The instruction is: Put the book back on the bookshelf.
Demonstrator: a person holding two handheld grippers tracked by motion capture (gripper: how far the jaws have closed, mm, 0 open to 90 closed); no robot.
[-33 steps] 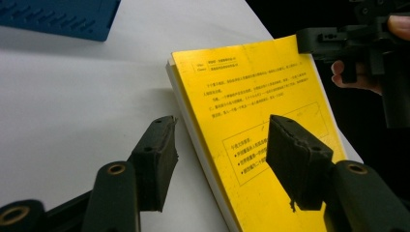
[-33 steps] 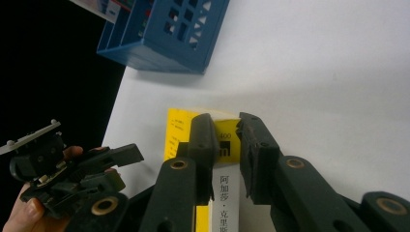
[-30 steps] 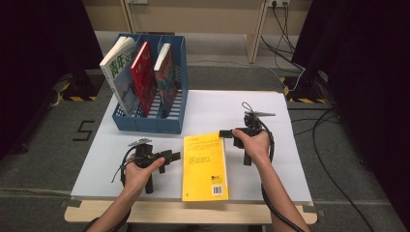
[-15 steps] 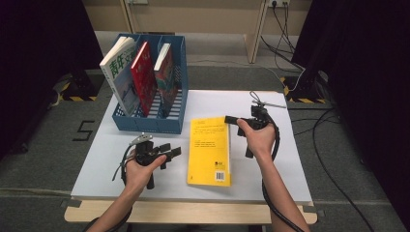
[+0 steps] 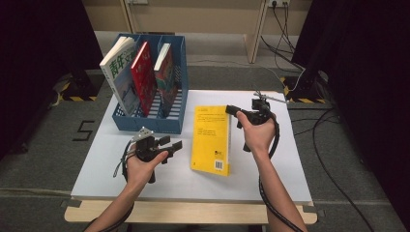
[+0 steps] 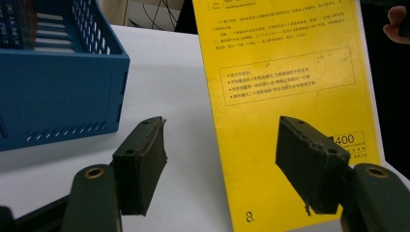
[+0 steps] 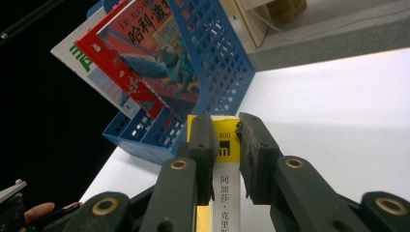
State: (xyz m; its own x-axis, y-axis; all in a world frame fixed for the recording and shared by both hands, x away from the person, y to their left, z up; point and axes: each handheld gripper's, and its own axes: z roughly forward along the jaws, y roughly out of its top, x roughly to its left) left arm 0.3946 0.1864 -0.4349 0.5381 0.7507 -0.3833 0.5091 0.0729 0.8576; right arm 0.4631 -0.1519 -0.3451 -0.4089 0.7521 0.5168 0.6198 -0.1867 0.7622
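A yellow book (image 5: 211, 139) lies on the white table (image 5: 270, 169), its right-hand spine edge tilted up. My right gripper (image 5: 232, 110) is shut on that spine near the far corner; in the right gripper view both pads (image 7: 203, 140) press the book's spine (image 7: 226, 203). My left gripper (image 5: 171, 143) hovers just left of the book, apart from it. Its jaws have just been opening and stand open with nothing between them. In the left gripper view the left gripper (image 6: 222, 130) faces the yellow cover (image 6: 285, 63).
A blue file rack (image 5: 150, 121) stands at the table's back left with three upright books leaning in it: a white one (image 5: 118, 72), a red one (image 5: 142, 72) and an illustrated one (image 5: 164, 70). Cables run across the floor at the right.
The right gripper has risen with the book's spine, tipping the book up and drawing it slightly away from the left gripper. The left gripper has risen a little and its jaws have spread wider.
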